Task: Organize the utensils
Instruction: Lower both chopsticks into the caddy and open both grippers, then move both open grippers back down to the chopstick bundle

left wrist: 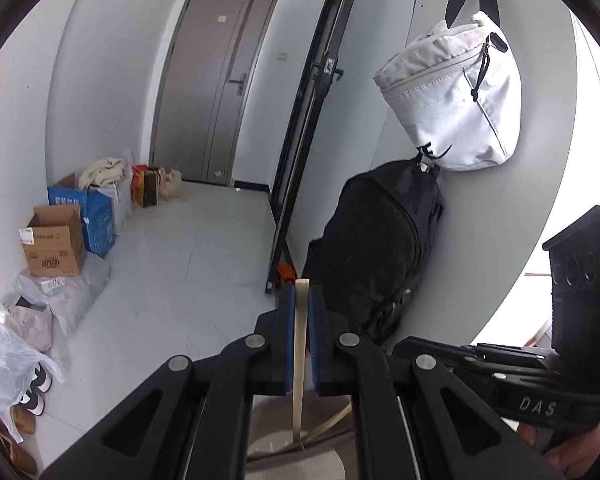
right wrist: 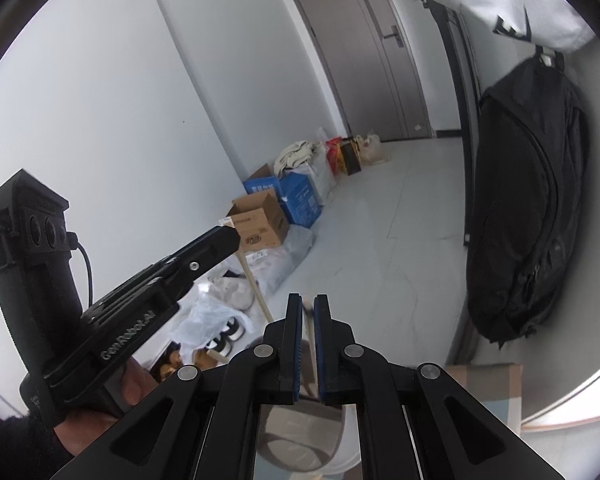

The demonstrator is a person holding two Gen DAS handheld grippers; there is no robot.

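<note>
A pale chopstick (left wrist: 301, 344) stands clamped in the left gripper (left wrist: 301, 300) over a holder (left wrist: 300, 446) cut off below — "DAS" marks the right gripper (right wrist: 308, 312), nearly closed on a blurred stick.

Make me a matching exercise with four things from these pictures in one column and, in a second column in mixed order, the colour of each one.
Things:
1. backpack leaning by the wall
2. bag hanging above it
3. open cardboard box on the floor
4. chopstick between the fingers of the left gripper

Colours:
A. brown
B. pale cream
C. black
D. white

Pairs: 1-C, 2-D, 3-A, 4-B
</note>
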